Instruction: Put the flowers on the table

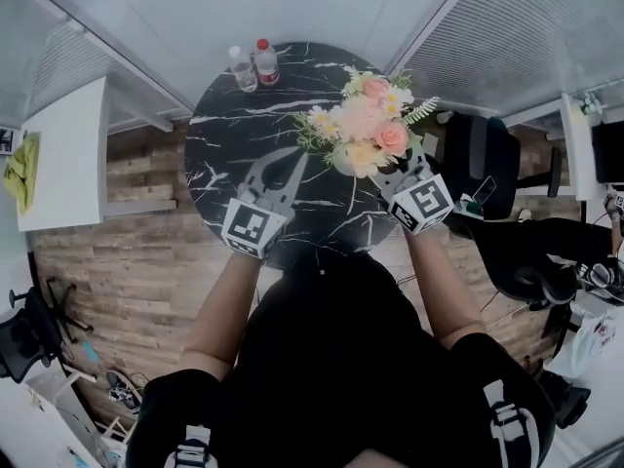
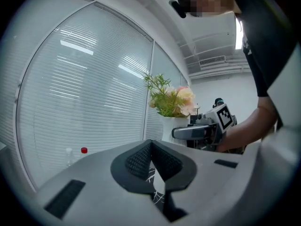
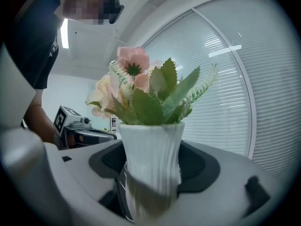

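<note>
Black stone with white veins makes up the round table (image 1: 226, 135), and the flowers (image 1: 367, 125) hang over its right half, a bunch of pink, peach and cream blooms with green sprigs. They stand upright in a ribbed white vase (image 3: 153, 159). The right gripper (image 1: 392, 178) has the vase clamped between its jaws, one dark pad pressed to each side of the body. From where I look, the foot of the vase is smeared and partly hidden, so I cannot say whether it touches the tabletop or sits just above it.

The left gripper (image 1: 280, 164) hangs over the middle of the table beside the flowers, jaws pinched together on nothing; only the veined tabletop shows through the gap under its pads.

Two plastic bottles (image 1: 253, 64), one with a red cap, stand at the far edge, well apart from the vase, and a black chair (image 1: 483, 164) sits off to the right.

As I judge it, the carrying is done: the flowers are over the table, with clear tabletop around them. What is left is the last small part: settle the vase flat on the stone if it is not down already, loosen the right jaws, and draw the gripper back without tipping the vase.
</note>
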Motion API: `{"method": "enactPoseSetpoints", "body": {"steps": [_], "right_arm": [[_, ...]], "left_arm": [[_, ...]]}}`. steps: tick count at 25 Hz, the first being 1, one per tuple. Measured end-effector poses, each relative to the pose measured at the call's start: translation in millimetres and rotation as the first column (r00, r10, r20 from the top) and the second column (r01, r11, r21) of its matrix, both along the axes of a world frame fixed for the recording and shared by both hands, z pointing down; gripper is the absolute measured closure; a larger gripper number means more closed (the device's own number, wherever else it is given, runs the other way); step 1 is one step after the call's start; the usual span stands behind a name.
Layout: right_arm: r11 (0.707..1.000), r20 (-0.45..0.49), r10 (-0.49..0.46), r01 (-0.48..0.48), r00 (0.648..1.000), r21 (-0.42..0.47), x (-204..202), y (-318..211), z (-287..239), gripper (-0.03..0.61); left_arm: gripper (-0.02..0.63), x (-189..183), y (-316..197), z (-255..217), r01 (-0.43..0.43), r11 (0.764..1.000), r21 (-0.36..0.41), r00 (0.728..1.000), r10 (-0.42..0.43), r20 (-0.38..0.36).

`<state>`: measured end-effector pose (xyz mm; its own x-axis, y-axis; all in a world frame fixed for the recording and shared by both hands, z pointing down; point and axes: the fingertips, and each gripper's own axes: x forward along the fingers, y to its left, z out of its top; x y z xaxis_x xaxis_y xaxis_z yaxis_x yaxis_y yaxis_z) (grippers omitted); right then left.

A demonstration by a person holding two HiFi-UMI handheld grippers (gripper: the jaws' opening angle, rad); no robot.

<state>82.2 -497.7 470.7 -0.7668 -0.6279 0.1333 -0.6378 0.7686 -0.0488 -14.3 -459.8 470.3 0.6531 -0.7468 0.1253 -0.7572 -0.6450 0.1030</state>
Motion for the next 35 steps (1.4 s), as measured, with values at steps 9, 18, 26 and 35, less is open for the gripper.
{"method": "enactPoseSetpoints", "body": {"steps": [9, 18, 26, 35], "right_arm": [[1.000, 0.021, -0.023, 0.023, 0.999, 0.005, -3.0, -63.3, 42.2, 0.239], [1.000, 0.027, -0.014, 0.013, 1.000, 0.007, -14.2, -106.9, 93.4, 0.239], [1.000, 0.017, -0.013, 0.013, 1.000, 0.015, -24.8, -126.2, 143.4, 0.239], [1.000, 0.002, -0.024, 0.024, 1.000, 0.019, -29.3, -134.2, 189.0, 0.239]], "left_arm": [[0.601, 0.4, -56.7, 35.5, 0.059, 0.997, 0.046, 0.998, -0.059, -0.014], [0.603, -12.4, -99.6, 80.4, 0.132, 0.991, 0.005, 0.991, -0.132, -0.023], [0.603, -13.0, -109.7, 132.3, 0.167, 0.985, -0.031, 0.986, -0.167, -0.018], [0.603, -9.6, -114.6, 175.4, 0.178, 0.980, -0.084, 0.984, -0.177, 0.017]]}}
